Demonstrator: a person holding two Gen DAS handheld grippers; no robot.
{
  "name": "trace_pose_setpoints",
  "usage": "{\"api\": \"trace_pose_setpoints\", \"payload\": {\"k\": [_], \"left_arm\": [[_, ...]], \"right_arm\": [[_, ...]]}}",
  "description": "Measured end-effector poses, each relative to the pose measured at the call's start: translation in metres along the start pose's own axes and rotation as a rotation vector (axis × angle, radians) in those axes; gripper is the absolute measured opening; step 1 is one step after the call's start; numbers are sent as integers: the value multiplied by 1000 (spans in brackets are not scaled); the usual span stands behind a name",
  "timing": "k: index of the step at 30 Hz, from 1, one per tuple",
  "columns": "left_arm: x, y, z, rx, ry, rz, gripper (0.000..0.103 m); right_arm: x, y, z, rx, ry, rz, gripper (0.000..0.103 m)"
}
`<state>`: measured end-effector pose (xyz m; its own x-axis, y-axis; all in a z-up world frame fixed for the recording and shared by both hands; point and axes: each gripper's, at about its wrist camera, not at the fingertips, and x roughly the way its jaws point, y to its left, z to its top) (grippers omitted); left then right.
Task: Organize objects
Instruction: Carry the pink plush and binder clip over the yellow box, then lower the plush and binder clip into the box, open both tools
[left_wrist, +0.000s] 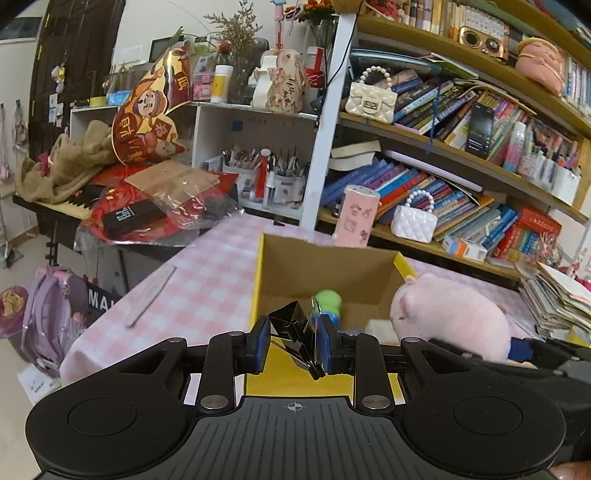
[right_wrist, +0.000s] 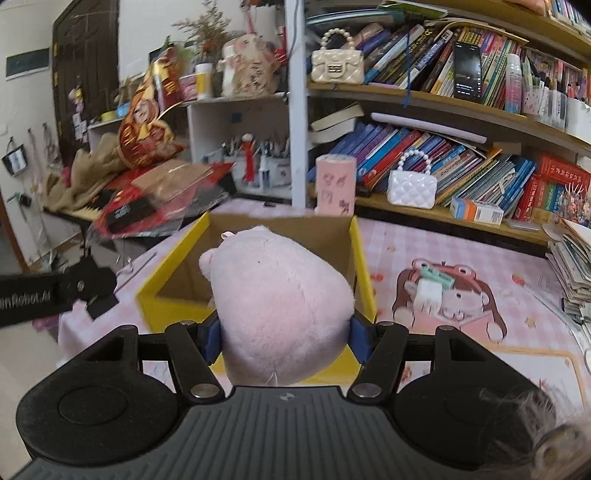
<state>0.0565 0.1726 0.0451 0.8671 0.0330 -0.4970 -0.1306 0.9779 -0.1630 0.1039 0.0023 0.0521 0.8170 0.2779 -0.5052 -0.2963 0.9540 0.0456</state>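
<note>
Left wrist view, nearest: black binder clips (left_wrist: 295, 332), two or so bunched together, sit pinched between the blue pads of the left gripper (left_wrist: 293, 341), whose jaws are drawn together on them.
Left wrist view, below the clips: yellow cardboard box (left_wrist: 258, 273) stands open on the pink checked tablecloth (left_wrist: 207, 266); the clips hang over its near edge.
Left wrist view, box contents: a green-and-blue toy (left_wrist: 328, 304) lies on the brown floor of the box; a pale flat item beside it is too hidden to name.
Left wrist view, right side: pink plush pig (left_wrist: 447, 317) shows at the box's right wall, carried by the other gripper.
Right wrist view, nearest: the plush pig (right_wrist: 282, 306) fills the middle, round, soft and fuzzy, with a small ear at its upper left; the right gripper (right_wrist: 284, 338) is clamped on its sides, jaws held about half apart by its bulk.
Right wrist view, position: the pig hangs over the near part of the box (right_wrist: 177, 258), not resting inside.
Right wrist view, left edge: the left gripper (right_wrist: 85, 288) shows there, blurred.
Step in hand: both items look carried to the box for dropping in.
Next move: likely calls for bringing each load above the open interior, clear of the walls, then parting the jaws; the plush is wide against the opening, so it needs centring.
</note>
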Motion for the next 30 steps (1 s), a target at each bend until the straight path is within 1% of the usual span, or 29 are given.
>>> {"api": "trace_pose_setpoints", "payload": {"k": [3, 5, 11, 15, 22, 27, 30], "left_arm": [[20, -5, 10, 12, -4, 14, 25], [36, -8, 14, 16, 6, 27, 25], [83, -12, 15, 31, 68, 78, 26], [105, -12, 13, 38, 112, 107, 26], [126, -11, 11, 38, 153, 137, 26], [135, -10, 14, 30, 157, 141, 27], [136, -11, 16, 33, 147, 145, 31]], "right_arm": [[21, -7, 15, -10, -8, 6, 62], [37, -8, 19, -22, 0, 15, 62], [88, -5, 22, -94, 80, 64, 63], [118, -6, 21, -127, 128, 103, 63], [152, -7, 22, -145, 141, 158, 65], [168, -7, 25, -155, 149, 151, 68], [171, -10, 27, -144, 148, 136, 73]]}}
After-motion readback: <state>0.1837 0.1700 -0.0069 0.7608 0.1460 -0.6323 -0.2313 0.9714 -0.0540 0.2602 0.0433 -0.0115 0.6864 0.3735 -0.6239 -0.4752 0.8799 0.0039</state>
